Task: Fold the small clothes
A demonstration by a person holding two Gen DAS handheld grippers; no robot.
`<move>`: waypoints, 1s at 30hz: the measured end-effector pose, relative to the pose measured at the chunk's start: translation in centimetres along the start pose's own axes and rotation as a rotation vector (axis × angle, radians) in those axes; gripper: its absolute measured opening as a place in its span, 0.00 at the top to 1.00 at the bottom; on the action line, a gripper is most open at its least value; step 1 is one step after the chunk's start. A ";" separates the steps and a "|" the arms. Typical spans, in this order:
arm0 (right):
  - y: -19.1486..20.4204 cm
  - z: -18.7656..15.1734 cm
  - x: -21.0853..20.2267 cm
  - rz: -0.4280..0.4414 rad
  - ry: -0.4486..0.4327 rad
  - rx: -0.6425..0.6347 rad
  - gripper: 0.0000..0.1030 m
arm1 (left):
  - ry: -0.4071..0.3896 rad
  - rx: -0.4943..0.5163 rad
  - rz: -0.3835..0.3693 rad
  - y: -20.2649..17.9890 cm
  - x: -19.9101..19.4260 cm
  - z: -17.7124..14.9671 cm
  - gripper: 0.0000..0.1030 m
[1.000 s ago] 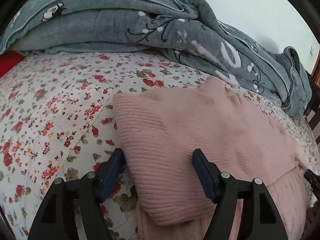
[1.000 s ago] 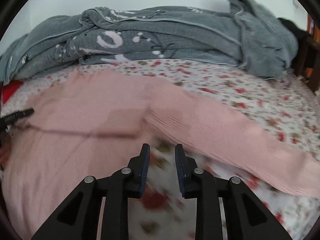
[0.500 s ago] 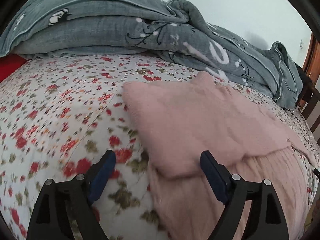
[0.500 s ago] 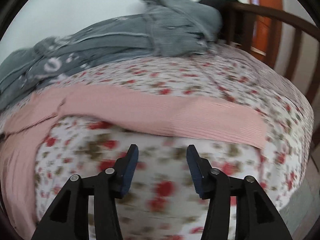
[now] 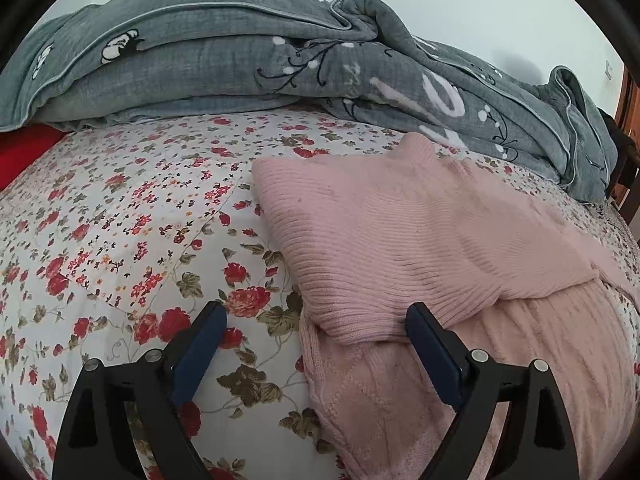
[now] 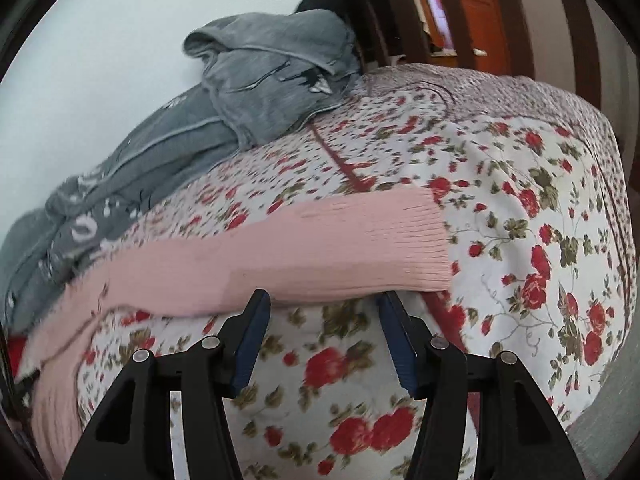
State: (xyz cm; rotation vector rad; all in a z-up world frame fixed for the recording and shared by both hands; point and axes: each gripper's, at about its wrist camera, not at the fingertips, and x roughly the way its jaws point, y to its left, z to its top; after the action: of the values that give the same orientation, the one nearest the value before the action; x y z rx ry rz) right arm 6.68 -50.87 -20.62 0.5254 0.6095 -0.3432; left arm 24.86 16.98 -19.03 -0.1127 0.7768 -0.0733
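Note:
A pink knitted sweater [image 5: 420, 240] lies on the floral bedsheet [image 5: 120, 240], with its left sleeve folded across the body. My left gripper [image 5: 316, 336] is open and empty, just in front of the folded sleeve's ribbed cuff [image 5: 360, 320]. In the right wrist view the other sleeve [image 6: 300, 256] lies stretched out flat, its cuff [image 6: 432, 244] to the right. My right gripper [image 6: 324, 320] is open and empty, its fingertips at the sleeve's near edge.
A grey quilt [image 5: 280, 64] is heaped along the wall behind the sweater, also in the right wrist view [image 6: 260, 80]. A dark wooden bed frame [image 6: 500, 20] stands at the right end. The bed's edge [image 6: 600, 400] drops off at the lower right.
My left gripper has let go of the folded sleeve and pulled back. My right gripper has opened wider and swung right along the outstretched sleeve toward its cuff.

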 end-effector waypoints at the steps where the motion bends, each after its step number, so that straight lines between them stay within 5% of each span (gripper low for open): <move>1: -0.3 0.1 0.1 0.006 -0.006 0.020 0.44 | 0.000 0.002 0.002 0.0 0.0 0.0 0.11; 8: -1.5 1.5 1.0 -0.031 -0.042 0.087 0.42 | 0.002 -0.017 -0.022 0.5 0.1 0.0 0.11; 12: -0.9 1.8 1.0 -0.154 -0.090 0.044 0.76 | -0.005 -0.027 -0.033 0.6 0.0 0.0 0.11; 13: -0.8 1.9 1.0 -0.155 -0.096 0.026 0.95 | -0.007 -0.029 -0.035 0.6 -0.1 -0.1 0.11; 20: 2.6 4.4 -1.2 -0.164 -0.153 -0.069 0.95 | -0.038 -0.079 -0.076 1.6 -0.7 -0.2 0.11; 26: 10.8 7.0 -4.1 -0.141 -0.233 -0.202 0.95 | -0.083 -0.239 -0.122 5.4 -2.1 -0.5 0.11; 30: 19.4 8.0 -6.0 -0.068 -0.288 -0.303 0.95 | -0.096 -0.249 0.015 8.6 -3.2 -0.5 0.11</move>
State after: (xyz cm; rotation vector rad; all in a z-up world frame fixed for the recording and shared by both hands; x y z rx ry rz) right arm 14.42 -38.61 -4.34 0.1594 0.3906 -0.3746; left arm 22.48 25.86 -18.29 -0.3441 0.6880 0.0433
